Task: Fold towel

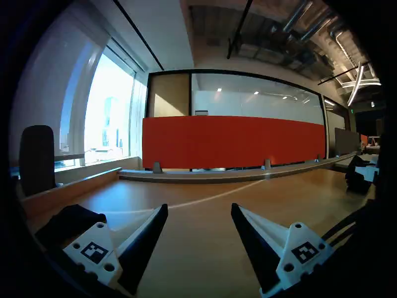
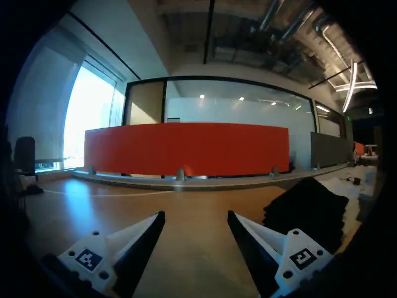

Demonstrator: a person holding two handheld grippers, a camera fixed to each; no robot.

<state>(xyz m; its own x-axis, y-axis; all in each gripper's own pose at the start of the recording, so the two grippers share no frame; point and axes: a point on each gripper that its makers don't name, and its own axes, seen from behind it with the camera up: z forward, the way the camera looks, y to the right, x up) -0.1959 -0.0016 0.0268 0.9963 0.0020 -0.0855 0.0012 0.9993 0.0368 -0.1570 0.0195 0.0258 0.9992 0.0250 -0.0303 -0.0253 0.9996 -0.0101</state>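
A stack of folded black towels [image 2: 307, 211] lies on the wooden table [image 2: 198, 218] to the right of my right gripper [image 2: 196, 214]. That gripper is open, low over the bare wood, with nothing between its fingers. My left gripper [image 1: 199, 206] is open too, hovering over the wooden table [image 1: 208, 198] with an empty gap. A dark object [image 1: 358, 179] sits at the far right edge of the left gripper view; what it is cannot be told.
An orange divider panel [image 2: 186, 149] stands along the table's far edge, with glass walls behind. A black chair back [image 1: 37, 159] stands at the left by the bright window [image 1: 106, 116]. White items [image 2: 350, 186] lie beyond the towel stack.
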